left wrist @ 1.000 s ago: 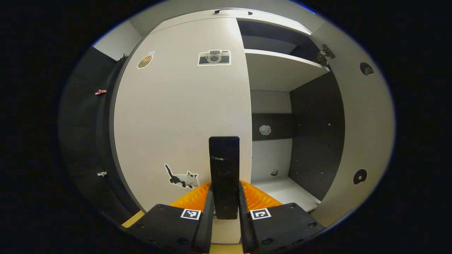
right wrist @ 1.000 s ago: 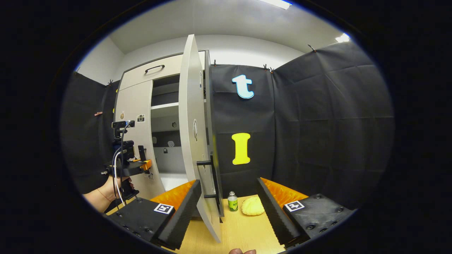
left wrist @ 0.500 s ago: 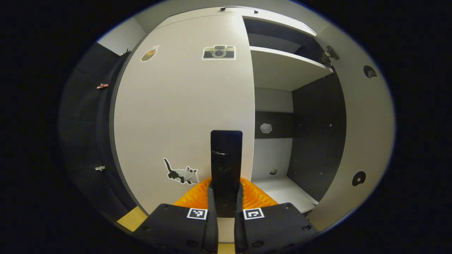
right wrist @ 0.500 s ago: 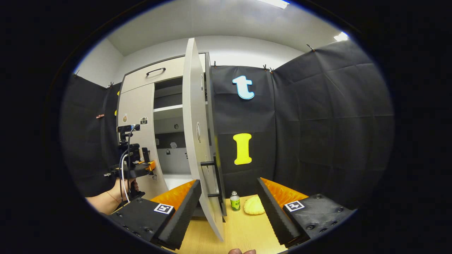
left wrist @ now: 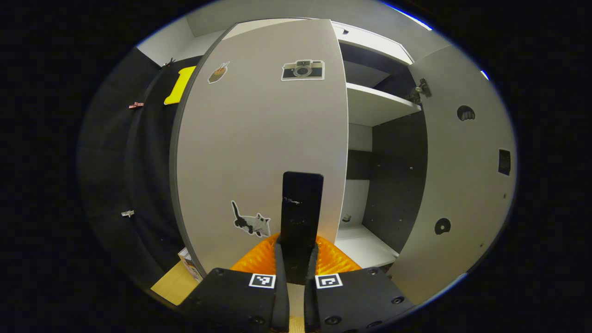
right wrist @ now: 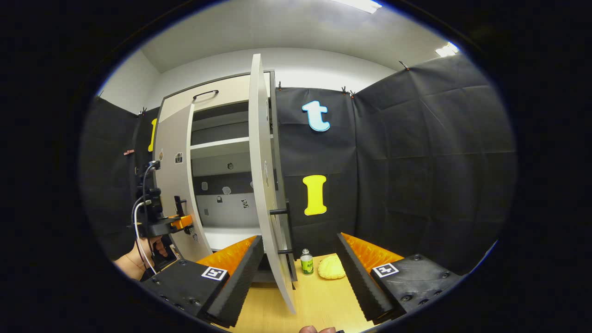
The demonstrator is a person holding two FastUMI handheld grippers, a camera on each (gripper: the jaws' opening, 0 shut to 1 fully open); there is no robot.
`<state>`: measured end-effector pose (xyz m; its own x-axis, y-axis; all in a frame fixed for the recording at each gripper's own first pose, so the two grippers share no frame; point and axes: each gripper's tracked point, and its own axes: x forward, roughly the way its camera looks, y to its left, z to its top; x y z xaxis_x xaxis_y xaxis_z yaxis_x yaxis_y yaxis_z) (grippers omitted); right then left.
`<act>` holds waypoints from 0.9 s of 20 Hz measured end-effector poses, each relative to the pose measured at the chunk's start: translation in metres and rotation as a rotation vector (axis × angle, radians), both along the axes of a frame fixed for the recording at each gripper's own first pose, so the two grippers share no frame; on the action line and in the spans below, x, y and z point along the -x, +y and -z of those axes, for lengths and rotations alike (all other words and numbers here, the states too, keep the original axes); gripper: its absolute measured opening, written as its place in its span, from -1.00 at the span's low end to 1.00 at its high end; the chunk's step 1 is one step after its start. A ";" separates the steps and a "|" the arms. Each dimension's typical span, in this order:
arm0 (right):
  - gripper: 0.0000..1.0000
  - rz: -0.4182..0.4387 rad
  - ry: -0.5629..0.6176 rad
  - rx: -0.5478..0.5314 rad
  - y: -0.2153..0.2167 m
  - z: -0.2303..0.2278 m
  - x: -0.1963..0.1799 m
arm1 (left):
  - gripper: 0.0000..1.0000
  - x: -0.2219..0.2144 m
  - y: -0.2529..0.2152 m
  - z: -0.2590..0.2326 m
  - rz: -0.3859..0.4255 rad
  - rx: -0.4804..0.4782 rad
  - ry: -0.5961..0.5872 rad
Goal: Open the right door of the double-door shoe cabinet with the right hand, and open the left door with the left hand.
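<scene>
In the left gripper view the pale left door (left wrist: 259,138), with camera and cat stickers, stands partly swung out from the cabinet. My left gripper (left wrist: 296,252) is shut on its black upright handle (left wrist: 301,208). The right door (left wrist: 462,185) stands wide open, baring a white shelf (left wrist: 379,104). In the right gripper view the right door (right wrist: 261,152) is edge-on, with its black handle (right wrist: 286,231) on the far face. My right gripper (right wrist: 299,238) hangs open, its left finger just in front of that door's lower part, touching nothing. Farther left, a hand (right wrist: 138,259) holds the left gripper (right wrist: 178,219) at the left door (right wrist: 178,185).
A small green bottle (right wrist: 305,263) and a yellow lumpy object (right wrist: 331,267) stand on the wooden table (right wrist: 319,300) right of the cabinet foot. Above the doors sits a drawer front with a black handle (right wrist: 206,95). Black cloth walls close in behind and on the right.
The left door has swung outward with the left gripper shut on its handle, uncovering more of the inside. The right gripper has stayed open and hardly moved.
</scene>
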<state>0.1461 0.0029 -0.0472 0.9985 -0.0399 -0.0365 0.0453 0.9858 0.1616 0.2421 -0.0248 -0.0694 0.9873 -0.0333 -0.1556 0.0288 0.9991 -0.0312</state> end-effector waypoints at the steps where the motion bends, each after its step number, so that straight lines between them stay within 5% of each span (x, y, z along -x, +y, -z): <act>1: 0.96 0.003 -0.004 -0.002 0.001 -0.001 -0.001 | -0.65 0.002 0.001 0.001 0.006 0.008 0.004; 18: 0.96 -0.029 -0.028 0.047 0.016 -0.005 -0.003 | -0.69 0.006 0.019 -0.002 0.083 0.062 0.002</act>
<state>0.1491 0.0186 -0.0423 0.9999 -0.0121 -0.0076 0.0129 0.9931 0.1163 0.2362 -0.0053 -0.0677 0.9804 -0.1243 -0.1529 0.1110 0.9895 -0.0927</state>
